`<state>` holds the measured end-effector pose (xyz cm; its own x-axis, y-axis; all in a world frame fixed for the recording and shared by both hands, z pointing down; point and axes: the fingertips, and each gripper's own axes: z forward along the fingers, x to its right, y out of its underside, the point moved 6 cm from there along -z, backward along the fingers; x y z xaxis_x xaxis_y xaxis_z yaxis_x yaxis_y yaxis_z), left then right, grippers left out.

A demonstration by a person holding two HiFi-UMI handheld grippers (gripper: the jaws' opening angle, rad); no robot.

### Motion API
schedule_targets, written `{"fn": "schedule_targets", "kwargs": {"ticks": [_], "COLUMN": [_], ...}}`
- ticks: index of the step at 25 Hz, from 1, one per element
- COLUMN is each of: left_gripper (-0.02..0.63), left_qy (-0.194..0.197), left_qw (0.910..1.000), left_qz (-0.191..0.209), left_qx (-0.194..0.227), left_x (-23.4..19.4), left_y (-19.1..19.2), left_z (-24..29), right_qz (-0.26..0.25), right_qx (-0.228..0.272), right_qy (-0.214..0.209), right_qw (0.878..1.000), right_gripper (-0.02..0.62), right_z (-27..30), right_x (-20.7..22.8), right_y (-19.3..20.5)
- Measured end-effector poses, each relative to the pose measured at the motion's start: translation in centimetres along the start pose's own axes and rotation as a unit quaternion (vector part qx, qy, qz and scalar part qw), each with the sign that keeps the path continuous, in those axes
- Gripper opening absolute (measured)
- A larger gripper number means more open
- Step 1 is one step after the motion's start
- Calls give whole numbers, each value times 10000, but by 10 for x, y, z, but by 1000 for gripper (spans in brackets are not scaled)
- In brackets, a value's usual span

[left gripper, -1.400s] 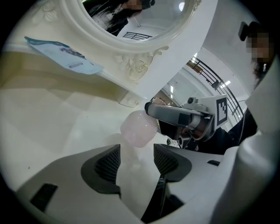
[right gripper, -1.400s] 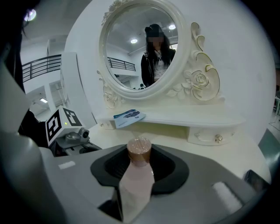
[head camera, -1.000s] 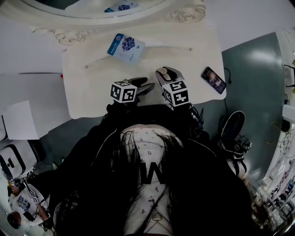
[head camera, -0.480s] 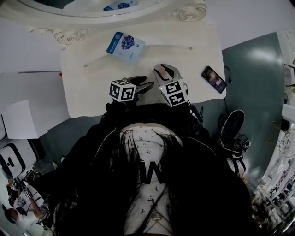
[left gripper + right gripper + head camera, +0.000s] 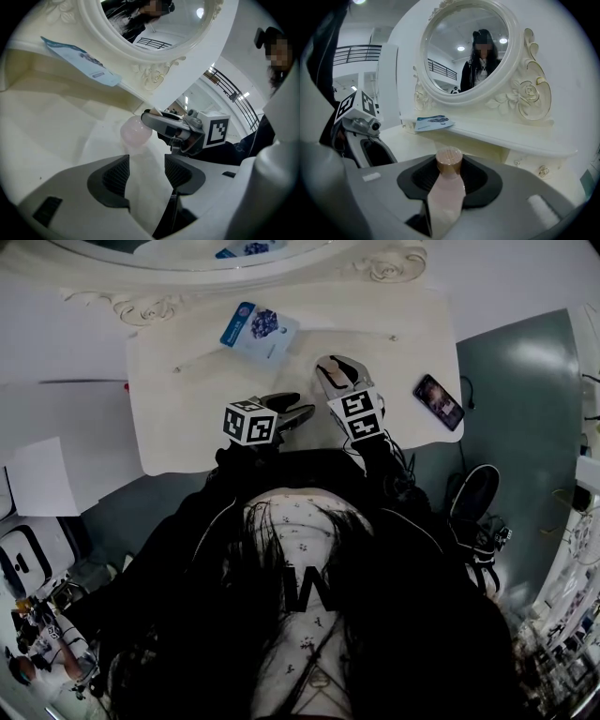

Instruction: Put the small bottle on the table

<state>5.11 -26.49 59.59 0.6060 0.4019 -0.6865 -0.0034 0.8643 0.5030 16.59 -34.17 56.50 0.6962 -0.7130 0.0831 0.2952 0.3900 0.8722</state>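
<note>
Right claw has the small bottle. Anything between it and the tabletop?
Nothing visible. The right claw holds the small bottle over bare table; the leaflet lies further back near the mirror, the phone at the right edge, and the open left claw sits alongside to the left, not underneath.

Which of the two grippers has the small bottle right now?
The right gripper: its jaws are shut on the small pink bottle. The left gripper has its jaws apart with nothing between them.
</note>
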Motion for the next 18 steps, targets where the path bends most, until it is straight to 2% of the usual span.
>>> {"fn": "schedule_targets", "kwargs": {"ticks": [12, 17, 18], "left_gripper": [233, 233, 233], "left_qy": [-71, -57, -47], "left_qw": [9999, 9999, 9999], "left_qz": [-105, -90, -80], "left_qx": [74, 124, 133], "left_x": [-3, -4, -4], "left_y": [11, 14, 15], "left_z": [-19, -30, -32], "right_qz": [90, 552, 693], "right_qx": [63, 95, 124], "right_qy": [231, 332, 343], "right_qw": [9997, 9979, 9969], "right_gripper": [144, 146, 172], "right_z": [22, 25, 25], "right_x": [22, 22, 21], "right_y": [-9, -11, -12]}}
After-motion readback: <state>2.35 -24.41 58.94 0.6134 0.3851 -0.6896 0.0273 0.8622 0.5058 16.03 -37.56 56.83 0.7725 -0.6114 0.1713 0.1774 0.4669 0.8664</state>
